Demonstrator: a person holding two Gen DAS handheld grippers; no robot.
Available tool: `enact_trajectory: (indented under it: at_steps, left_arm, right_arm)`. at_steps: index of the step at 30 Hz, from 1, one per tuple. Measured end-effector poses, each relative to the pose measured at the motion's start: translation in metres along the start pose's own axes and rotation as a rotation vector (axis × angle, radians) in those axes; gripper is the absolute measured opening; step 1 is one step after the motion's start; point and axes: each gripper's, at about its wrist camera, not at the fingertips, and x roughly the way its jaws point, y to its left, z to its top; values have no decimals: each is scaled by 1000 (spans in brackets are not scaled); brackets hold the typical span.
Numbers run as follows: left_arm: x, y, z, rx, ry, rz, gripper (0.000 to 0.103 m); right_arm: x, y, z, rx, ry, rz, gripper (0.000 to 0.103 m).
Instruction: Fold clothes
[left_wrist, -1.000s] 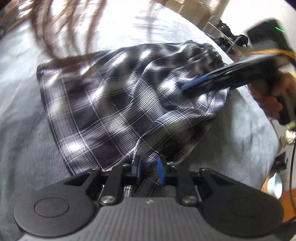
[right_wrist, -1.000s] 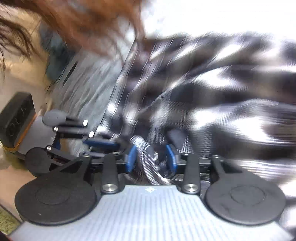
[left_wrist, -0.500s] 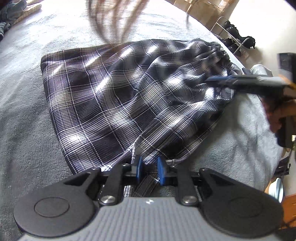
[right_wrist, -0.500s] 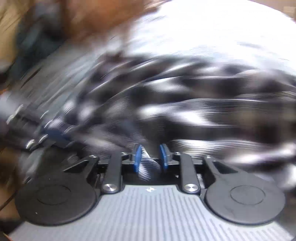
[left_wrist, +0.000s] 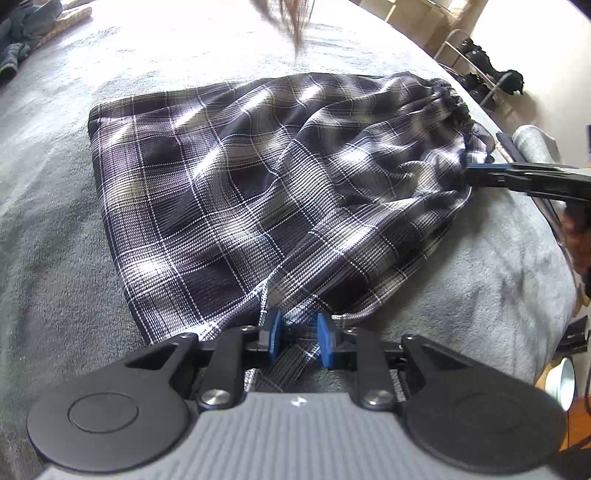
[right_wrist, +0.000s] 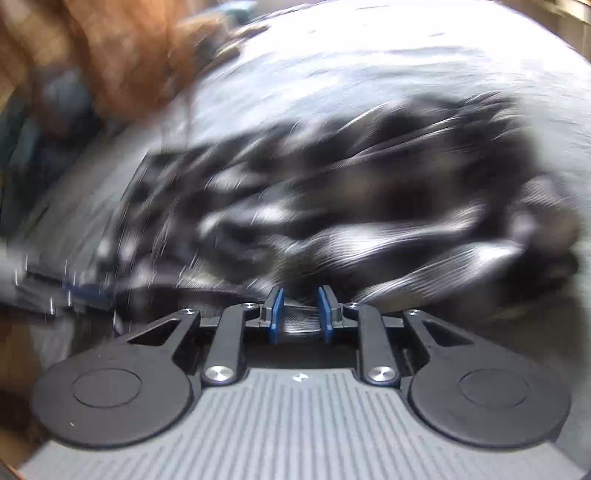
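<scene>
Plaid shorts (left_wrist: 258, 192) spread on grey bed (left_wrist: 92, 55), hem far left, gathered waistband right. Left tool (left_wrist: 297, 338) pinches near fabric edge. Right tool (left_wrist: 476, 173) clamps waistband end; jaws just closed then eased, cloth between. Long axis runs left-right; fold likely carries waistband toward hem. No readable writing.

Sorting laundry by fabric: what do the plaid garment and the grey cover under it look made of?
Plaid garment: thin woven cloth, likely cotton or a blend; fine weave lines, soft sheen, loose folds. Grey cover: plush fleece or terry, matte, with fuzzy nap.
</scene>
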Motion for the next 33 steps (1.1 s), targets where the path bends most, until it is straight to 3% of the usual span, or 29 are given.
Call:
enact_trajectory:
  at_steps: [7, 12, 15, 19, 21, 26, 30, 33]
  left_arm:
    - [-2, -4, -4, -147, 0, 17, 32]
    - [-17, 1, -20, -235, -4, 22, 35]
    - [-36, 12, -32, -299, -28, 27, 36]
    - [-53, 37, -44, -432, -74, 20, 46]
    - [-53, 54, -47, -489, -75, 11, 46]
    - [-36, 94, -41, -591, -79, -69, 46]
    - [-11, 117, -27, -661, -42, -144, 46]
    - [2, 121, -18, -659, 0, -185, 46]
  right_arm:
    - [-7, 50, 16, -124, -15, 159, 22]
    - [29, 113, 9, -256, 38, 293, 22]
    - [72, 134, -3, -315, 104, 226, 20]
    - [75, 140, -2, -302, 74, 187, 20]
    - [73, 146, 1, -308, 87, 165, 20]
    - [64, 156, 21, -245, 83, 175, 22]
    - [89, 161, 15, -240, 150, 85, 21]
    - [92, 166, 11, -225, 132, 53, 21]
